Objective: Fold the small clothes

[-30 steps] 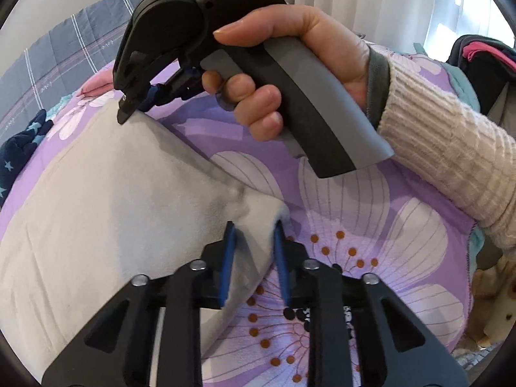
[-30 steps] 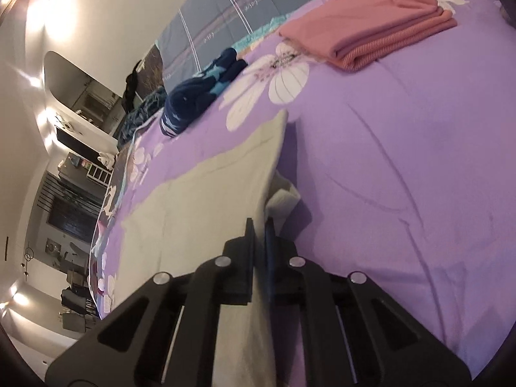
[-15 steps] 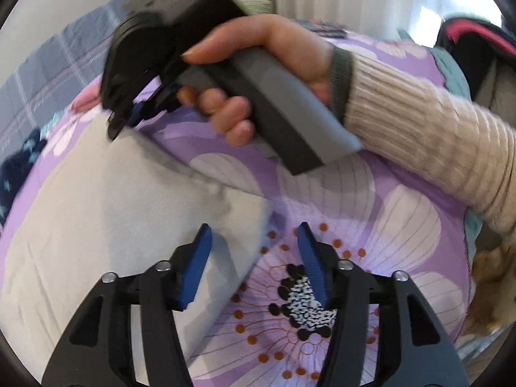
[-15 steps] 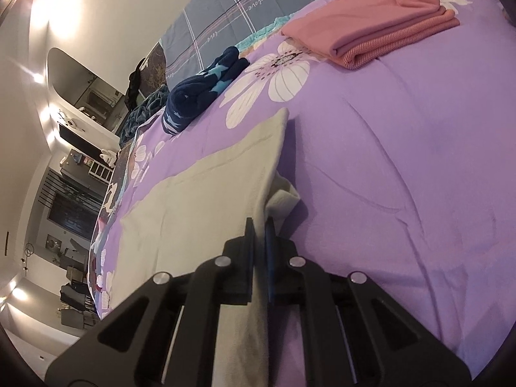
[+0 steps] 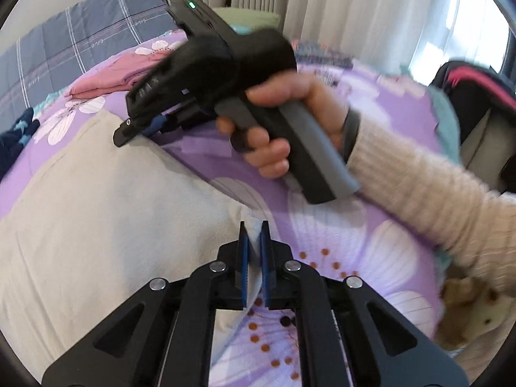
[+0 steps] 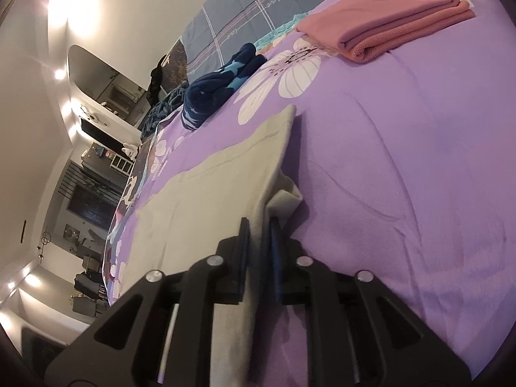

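A beige garment [image 5: 96, 225] lies spread on the purple flowered bedspread [image 5: 371, 242]. My left gripper [image 5: 253, 238] is shut on its near right corner, with pale cloth showing between the blue pads. Farther back, a hand [image 5: 290, 106] holds my right gripper [image 5: 129, 130] over the garment's far edge. In the right wrist view the garment [image 6: 225, 177] runs away to the left, and its folded edge passes between the jaws of my right gripper [image 6: 259, 225]. Those jaws are opening, and a dark gap shows beside the right pad.
A folded pink stack [image 6: 387, 22] lies at the far end of the bedspread [image 6: 403, 161], with a crumpled dark blue garment [image 6: 219, 87] to its left. A grey plaid quilt [image 5: 80, 38] lies behind. A black and red bag [image 5: 477, 87] stands at the right.
My left gripper opened wide, then closed on the garment's corner. My right gripper's jaws have parted a little around the cloth edge, and in the left view it has shifted right and turned.
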`<state>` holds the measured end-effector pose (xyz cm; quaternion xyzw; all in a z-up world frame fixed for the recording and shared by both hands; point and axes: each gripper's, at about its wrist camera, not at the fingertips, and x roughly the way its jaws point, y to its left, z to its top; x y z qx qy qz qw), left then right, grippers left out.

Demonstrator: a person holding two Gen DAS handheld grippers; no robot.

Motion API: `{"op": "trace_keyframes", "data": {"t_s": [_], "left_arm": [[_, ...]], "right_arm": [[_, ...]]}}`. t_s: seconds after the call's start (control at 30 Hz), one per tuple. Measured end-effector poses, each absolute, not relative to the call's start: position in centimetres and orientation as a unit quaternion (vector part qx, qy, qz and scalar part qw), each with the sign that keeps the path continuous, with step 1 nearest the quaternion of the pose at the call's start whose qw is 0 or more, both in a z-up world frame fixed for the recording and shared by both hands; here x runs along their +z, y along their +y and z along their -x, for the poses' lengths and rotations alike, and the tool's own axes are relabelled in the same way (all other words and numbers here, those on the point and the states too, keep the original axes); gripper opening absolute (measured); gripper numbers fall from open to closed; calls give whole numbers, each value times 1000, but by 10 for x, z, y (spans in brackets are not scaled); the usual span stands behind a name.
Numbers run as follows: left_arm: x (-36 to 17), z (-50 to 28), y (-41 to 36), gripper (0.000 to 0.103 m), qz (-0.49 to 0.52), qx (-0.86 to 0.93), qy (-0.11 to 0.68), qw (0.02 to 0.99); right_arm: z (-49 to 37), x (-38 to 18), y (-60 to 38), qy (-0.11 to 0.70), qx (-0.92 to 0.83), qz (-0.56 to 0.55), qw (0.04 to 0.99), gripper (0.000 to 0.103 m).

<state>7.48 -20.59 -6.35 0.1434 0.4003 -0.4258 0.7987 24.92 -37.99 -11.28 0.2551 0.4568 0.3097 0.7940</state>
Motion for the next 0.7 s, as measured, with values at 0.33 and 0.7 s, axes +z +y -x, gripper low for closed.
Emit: {"op": "trace_keyframes", "data": {"t_s": [0.33,0.7], "left_arm": [[-54,-65,-206,4,-125,-448,390,795],[-83,-38,-242,0,-187,-469,398,766]], "right_arm": [[-234,-72,-375,359,312,-234,848,5],[-247,-103,-399,387,250,-268,846,19]]}}
